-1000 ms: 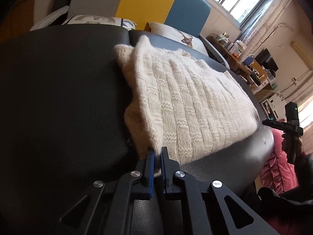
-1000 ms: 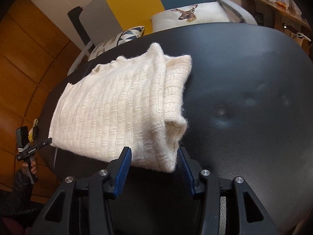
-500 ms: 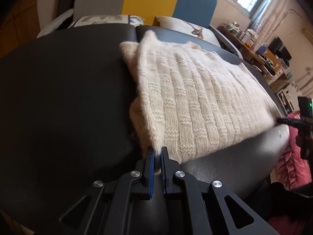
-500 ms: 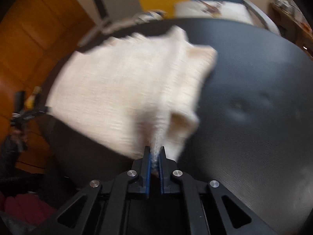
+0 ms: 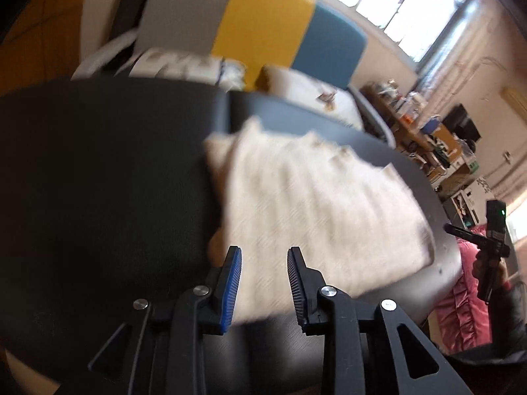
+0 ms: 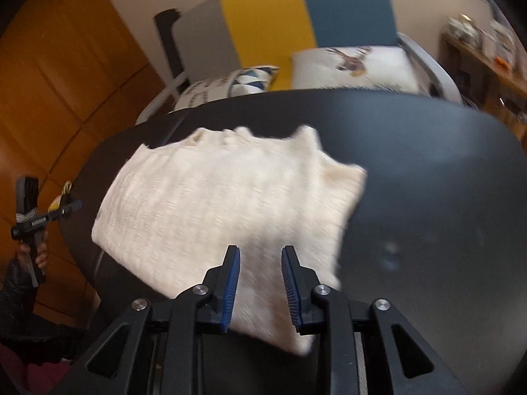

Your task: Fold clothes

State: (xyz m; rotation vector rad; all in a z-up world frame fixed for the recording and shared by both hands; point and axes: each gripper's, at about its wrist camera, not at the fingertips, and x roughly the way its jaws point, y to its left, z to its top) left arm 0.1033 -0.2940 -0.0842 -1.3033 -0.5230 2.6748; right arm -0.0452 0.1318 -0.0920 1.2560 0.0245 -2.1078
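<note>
The folded cream sweater (image 5: 313, 210) is lying on the black bench (image 5: 98, 171), blurred in both views. The left gripper (image 5: 264, 256) is hanging above the sweater's near edge, its jaws having just been opening and now standing partly apart, pads clear of the knit. The right gripper (image 6: 260, 255) is hovering likewise over the other near corner, jaws also just opened partway, gripping nothing. A striped sofa (image 6: 296, 16) is standing behind the bench.
</note>
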